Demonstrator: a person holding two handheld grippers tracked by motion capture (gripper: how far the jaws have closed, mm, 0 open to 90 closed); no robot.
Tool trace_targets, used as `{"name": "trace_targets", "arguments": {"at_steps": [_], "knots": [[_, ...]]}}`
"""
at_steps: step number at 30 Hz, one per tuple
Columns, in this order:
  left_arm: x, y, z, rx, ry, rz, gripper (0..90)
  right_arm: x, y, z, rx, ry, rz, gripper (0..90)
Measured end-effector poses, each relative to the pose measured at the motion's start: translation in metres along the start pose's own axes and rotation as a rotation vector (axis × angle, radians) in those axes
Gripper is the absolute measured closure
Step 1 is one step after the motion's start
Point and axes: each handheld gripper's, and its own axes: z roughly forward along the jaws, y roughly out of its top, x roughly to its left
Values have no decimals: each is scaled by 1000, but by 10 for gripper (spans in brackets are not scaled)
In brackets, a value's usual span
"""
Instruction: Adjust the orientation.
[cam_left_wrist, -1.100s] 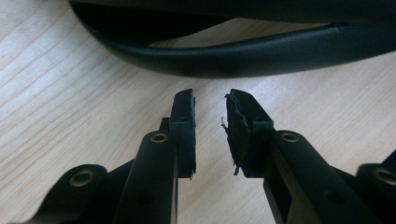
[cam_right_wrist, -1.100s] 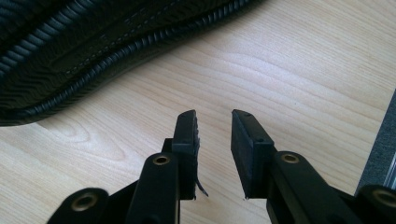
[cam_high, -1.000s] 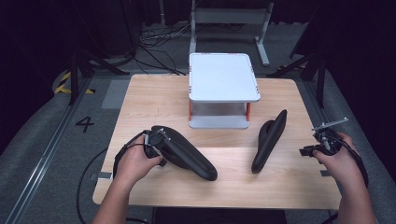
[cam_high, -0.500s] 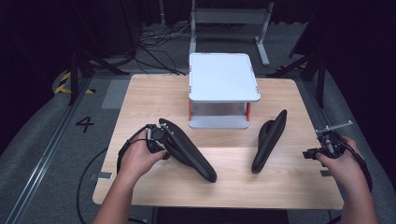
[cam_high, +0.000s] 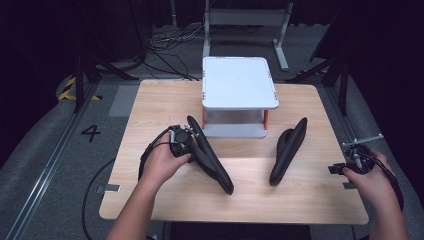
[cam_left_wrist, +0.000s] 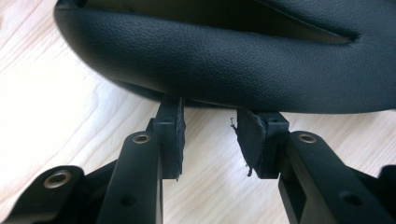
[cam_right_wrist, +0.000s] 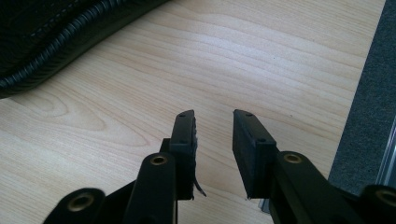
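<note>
Two black bicycle saddles lie on the wooden table (cam_high: 165, 200). The left saddle (cam_high: 212, 157) runs from beside the stand toward the front edge. My left gripper (cam_high: 189, 142) sits at its far, wide end. In the left gripper view the saddle's leather side (cam_left_wrist: 224, 60) lies just past the tips of my left gripper (cam_left_wrist: 210, 109); the jaws have just been opening and nothing is between them. The right saddle (cam_high: 289, 149) lies apart from my right gripper (cam_high: 345, 167), which hovers over bare wood (cam_right_wrist: 214, 116), jaws parted and empty.
A white two-level stand (cam_high: 239, 82) with orange posts sits at the table's far middle. The table's right edge and grey floor (cam_right_wrist: 373, 93) are close beside the right gripper. Cables and frame legs lie on the floor behind the table.
The left hand moved away from the front edge toward the stand, and the left saddle's wide end swung that way with it. The right hand barely shifted.
</note>
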Motion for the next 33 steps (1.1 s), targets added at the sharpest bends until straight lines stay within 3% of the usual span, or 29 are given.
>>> {"name": "trace_targets", "arguments": {"at_steps": [4, 9, 11, 16, 20, 23, 25, 28, 29, 33], "knots": [[-4, 7, 6, -19, 5, 7, 619, 0, 0, 0, 0, 2, 1, 711], [-3, 11, 11, -43, 48, -4, 610, 1, 0, 3, 10, 6, -1, 709], [-4, 11, 10, -91, 58, 5, 608, 1, 0, 4, 12, 4, -4, 708], [-13, 16, 11, -126, 68, 40, 579, 1, 0, 5, 12, 7, 5, 705], [-20, 20, 10, -220, 29, 76, 562, 1, -1, 6, 13, 9, 2, 703], [-27, 25, 20, -180, 57, 108, 528, 1, -1, 6, 12, 10, 3, 703], [-30, 26, 30, -151, 49, 122, 519, 1, -2, 6, 17, 10, 9, 703], [-30, 25, 35, -148, 59, 115, 467, -1, -3, 3, 6, 7, 7, 700], [-31, 24, 35, -160, 68, 100, 467, -1, -3, 3, 6, 7, 7, 700], [-34, 25, 29, -233, 55, 53, 319, -4, -5, 0, -7, 0, 16, 686]]}}
